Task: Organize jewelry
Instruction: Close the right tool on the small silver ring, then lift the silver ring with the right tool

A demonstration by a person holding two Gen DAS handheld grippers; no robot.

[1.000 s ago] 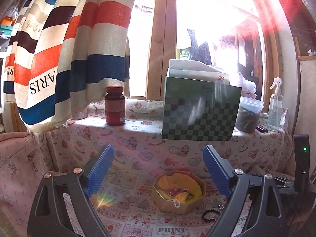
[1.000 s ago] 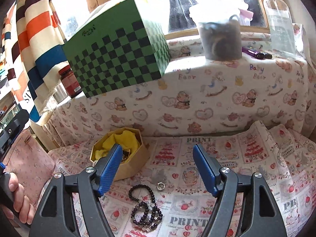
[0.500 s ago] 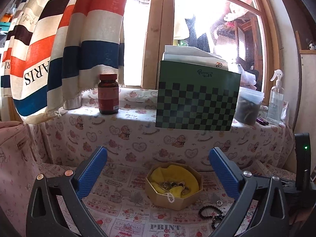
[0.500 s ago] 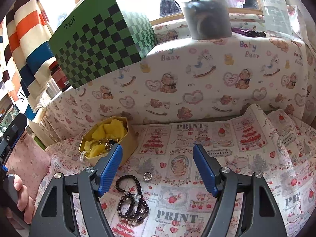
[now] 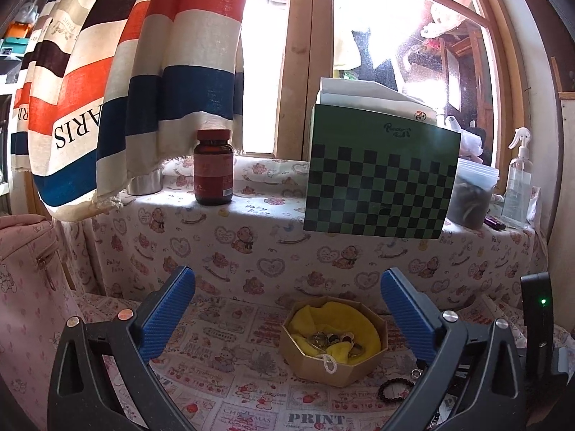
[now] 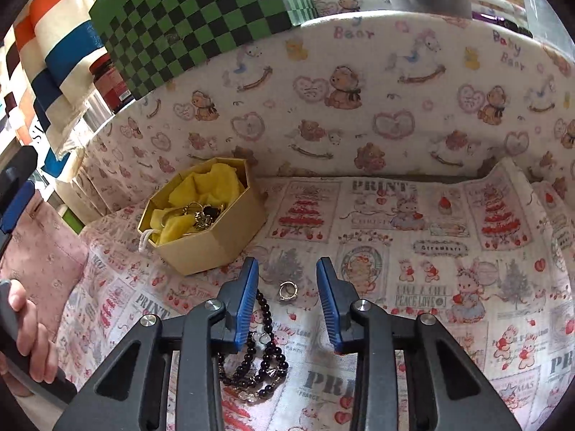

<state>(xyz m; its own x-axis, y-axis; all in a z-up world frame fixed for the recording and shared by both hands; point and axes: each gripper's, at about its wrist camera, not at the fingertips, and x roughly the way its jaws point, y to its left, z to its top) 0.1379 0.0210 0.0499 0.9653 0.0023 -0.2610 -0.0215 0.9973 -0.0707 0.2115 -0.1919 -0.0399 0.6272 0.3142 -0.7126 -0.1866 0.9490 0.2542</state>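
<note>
The ring (image 6: pixel 288 290) lies flat on the printed cloth (image 6: pixel 449 269), just in front of the right hand-held gripper (image 6: pixel 287 300), whose jaws are closing with the ring between their tips but not yet pressed. It looks small, hard, light and smooth, so it will likely slip or flick away if pinched off-centre; the best hold is across its band, pads low to the cloth, squeezed gently. Just left of it, partly under the left pad, lies the bead bracelet (image 6: pixel 257 355): dark beads on a string, limp and loose, apt to drape, snag or be dragged along if a pad catches it. It would be better taken at a bunched part than by a single bead.

The box (image 6: pixel 205 222) stands near, to the far left of the ring, open-topped, lined with yellow cloth (image 6: pixel 208 186) and already holding several rings and trinkets. It looks like light card and may slide if nudged.

The left hand-held gripper (image 5: pixel 287 312) hangs wide open with nothing in it, facing the box from further back.

The cloth is soft and wrinkled, so small things can settle into folds. Behind it rises a cloth-draped ledge (image 5: pixel 251 212) under a bright window, bearing a checked box (image 5: pixel 381 179), a brown jar (image 5: pixel 213 168), a tub and a spray bottle (image 5: pixel 517 186); a striped towel (image 5: pixel 125 72) hangs at the left.
</note>
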